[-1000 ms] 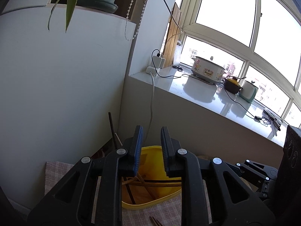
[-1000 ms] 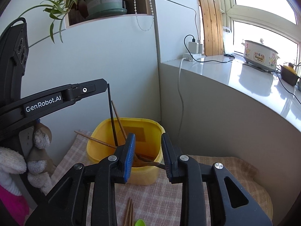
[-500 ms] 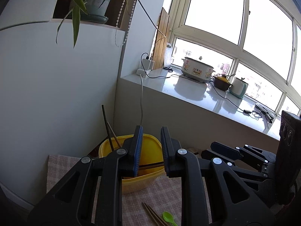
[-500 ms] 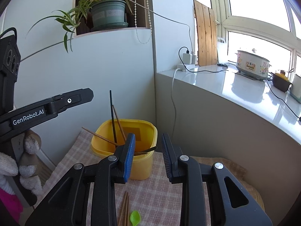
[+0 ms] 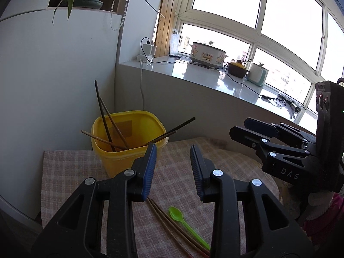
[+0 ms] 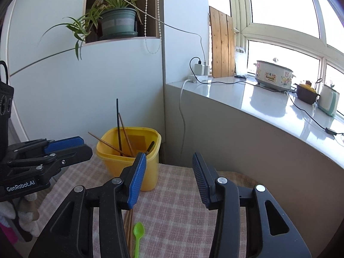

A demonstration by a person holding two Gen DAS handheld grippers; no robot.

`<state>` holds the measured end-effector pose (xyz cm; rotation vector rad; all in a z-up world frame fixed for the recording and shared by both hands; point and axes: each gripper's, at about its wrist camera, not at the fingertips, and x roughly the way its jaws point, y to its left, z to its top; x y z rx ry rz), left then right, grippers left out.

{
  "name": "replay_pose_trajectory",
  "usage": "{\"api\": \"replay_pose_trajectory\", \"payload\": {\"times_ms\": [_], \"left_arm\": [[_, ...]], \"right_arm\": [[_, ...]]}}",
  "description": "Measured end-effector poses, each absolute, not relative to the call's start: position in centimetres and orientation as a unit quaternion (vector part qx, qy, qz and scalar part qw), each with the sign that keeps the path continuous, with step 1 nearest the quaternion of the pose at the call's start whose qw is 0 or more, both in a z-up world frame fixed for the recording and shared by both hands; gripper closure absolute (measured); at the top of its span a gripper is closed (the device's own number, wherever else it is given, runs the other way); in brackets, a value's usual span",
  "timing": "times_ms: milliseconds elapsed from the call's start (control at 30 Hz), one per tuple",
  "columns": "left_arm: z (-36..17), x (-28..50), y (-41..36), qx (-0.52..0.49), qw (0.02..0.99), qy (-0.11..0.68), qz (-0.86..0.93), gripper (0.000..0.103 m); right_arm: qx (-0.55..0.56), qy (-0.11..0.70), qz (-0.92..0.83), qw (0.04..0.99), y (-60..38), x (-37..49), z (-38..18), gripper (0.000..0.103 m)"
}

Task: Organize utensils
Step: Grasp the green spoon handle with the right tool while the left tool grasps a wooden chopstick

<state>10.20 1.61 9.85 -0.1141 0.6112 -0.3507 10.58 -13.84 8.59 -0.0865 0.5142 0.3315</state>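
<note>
A yellow tub (image 5: 126, 150) (image 6: 131, 161) stands on the checked cloth near the wall corner, with several brown and black chopsticks (image 5: 107, 126) (image 6: 122, 133) leaning in it. On the cloth nearer me lie a green spoon (image 5: 182, 221) (image 6: 137, 236) and a pair of brown chopsticks (image 5: 169, 221) (image 6: 129, 225). My left gripper (image 5: 173, 150) hangs above the cloth, its jaws opening with nothing between them. My right gripper (image 6: 168, 157) is likewise opening and empty, to the right of the tub. Each gripper also shows in the other's view: the right gripper (image 5: 253, 131), the left gripper (image 6: 71, 146).
A white wall (image 5: 53, 86) rises behind the tub. The window ledge (image 6: 268, 107) carries a cooker (image 6: 273, 75), a small pot (image 6: 306, 91), cables and a charger. A potted plant (image 6: 118, 21) sits in a niche above. A soft toy (image 5: 318, 206) lies at the cloth's edge.
Both grippers have drawn back from the tub, so more cloth, the spoon and the loose chopsticks come into view. Both pairs of jaws have widened.
</note>
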Motion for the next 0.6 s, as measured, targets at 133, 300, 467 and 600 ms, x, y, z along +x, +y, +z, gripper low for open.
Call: {"api": "replay_pose_trajectory", "payload": {"times_ms": [133, 300, 467, 600], "left_arm": [[7.2, 10.0, 1.6, -0.064, 0.922, 0.338, -0.175, 0.071], [3.3, 10.1, 2.1, -0.081, 0.899, 0.394, -0.172, 0.071], [0.1, 9.8, 2.1, -0.089, 0.878, 0.438, -0.174, 0.071], [-2.2, 9.6, 1.6, -0.086, 0.86, 0.471, -0.177, 0.071]], "right_arm": [[-0.054, 0.264, 0.159, 0.95, -14.6, 9.9, 7.2, 0.043], [-0.057, 0.304, 0.173, 0.935, -15.0, 10.3, 5.0, 0.043], [-0.058, 0.354, 0.197, 0.913, -14.9, 10.9, 2.3, 0.043], [-0.054, 0.401, 0.224, 0.886, -14.6, 11.3, -0.1, 0.043]]}}
